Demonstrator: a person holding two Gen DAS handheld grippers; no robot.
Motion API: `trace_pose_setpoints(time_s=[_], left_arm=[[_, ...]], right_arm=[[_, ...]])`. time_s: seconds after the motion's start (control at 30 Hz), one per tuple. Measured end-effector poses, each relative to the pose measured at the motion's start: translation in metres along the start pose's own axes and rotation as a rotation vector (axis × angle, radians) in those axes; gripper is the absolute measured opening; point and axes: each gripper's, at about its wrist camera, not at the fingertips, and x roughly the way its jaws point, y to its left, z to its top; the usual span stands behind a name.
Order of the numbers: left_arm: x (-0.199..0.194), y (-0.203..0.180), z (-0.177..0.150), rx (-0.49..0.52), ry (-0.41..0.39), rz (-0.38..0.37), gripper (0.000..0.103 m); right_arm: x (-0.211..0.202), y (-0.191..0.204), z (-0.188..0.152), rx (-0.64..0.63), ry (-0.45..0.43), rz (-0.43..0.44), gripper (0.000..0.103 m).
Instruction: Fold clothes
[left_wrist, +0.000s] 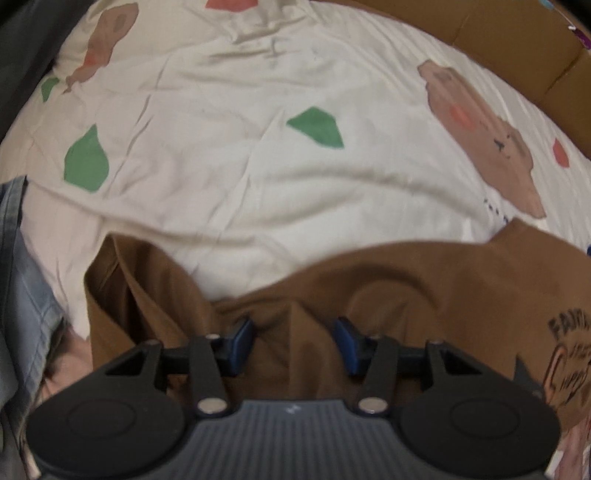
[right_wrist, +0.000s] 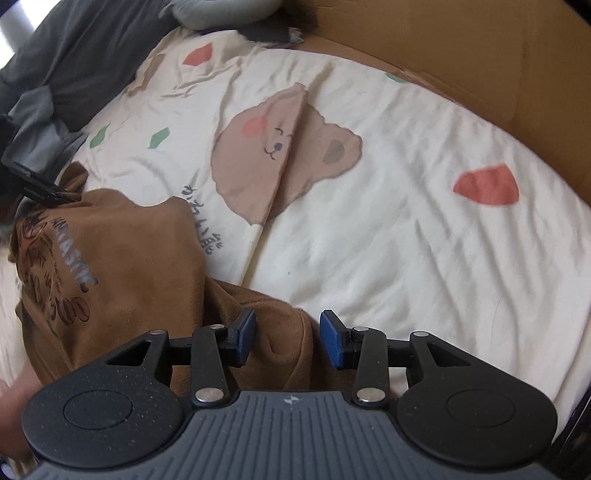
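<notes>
A brown T-shirt (left_wrist: 424, 288) lies rumpled on the near part of a bed, spread over a cream bedsheet (left_wrist: 258, 166) printed with bears and green and red patches. Its printed side faces up: dark lettering and a drawn figure show on the left of the right wrist view and on the right edge of the left wrist view. The cloth is bunched into ridges near the collar and along one side, and no clean folded edge shows anywhere, so I judge the folding barely begun; the shirt wants flattening first, then the sleeves and sides brought in.

The left hand-held gripper (left_wrist: 295, 343) points steeply down over the brown cloth with its blue pads standing apart at a middling width. Cloth lies beneath and between them, but the pads do not press on it. The right hand-held gripper (right_wrist: 288, 339) stands likewise half open over the right edge of the shirt, where brown cloth meets sheet; a raised fold sits between its pads, not pinched.

A cardboard panel (right_wrist: 461, 55) lines the far right side of the bed, grey bedding (right_wrist: 74, 66) lies at the far left, and a piece of blue denim (left_wrist: 22, 280) sits on the left, just beside the shirt
</notes>
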Motion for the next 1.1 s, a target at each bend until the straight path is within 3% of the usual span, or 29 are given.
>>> trace_pose_setpoints(time_s=[0.1, 0.2, 0.27, 0.33, 0.67, 0.9, 1.1], left_arm=[[0.003, 0.000, -0.008, 0.006, 0.012, 0.000, 0.051], [0.005, -0.001, -0.012, 0.007, 0.015, -0.003, 0.042], [0.006, -0.001, -0.013, 0.005, 0.020, -0.007, 0.017], [0.005, -0.002, -0.013, 0.012, 0.017, -0.003, 0.006], [-0.053, 0.005, -0.020, 0.021, -0.104, 0.018, 0.004], [-0.078, 0.013, -0.023, 0.003, -0.150, 0.027, 0.004], [-0.093, 0.015, -0.027, -0.005, -0.187, 0.013, 0.004]], right_arm=[[-0.003, -0.001, 0.009, -0.064, -0.001, -0.002, 0.046], [0.003, 0.003, 0.015, -0.170, 0.041, -0.006, 0.046], [0.010, 0.006, 0.016, -0.237, 0.076, -0.006, 0.046], [0.017, 0.008, 0.016, -0.266, 0.097, 0.003, 0.046], [0.044, 0.037, 0.012, -0.451, 0.142, 0.010, 0.045], [0.035, 0.037, 0.008, -0.496, 0.148, 0.008, 0.014], [0.019, 0.033, 0.009, -0.443, 0.093, 0.000, 0.006]])
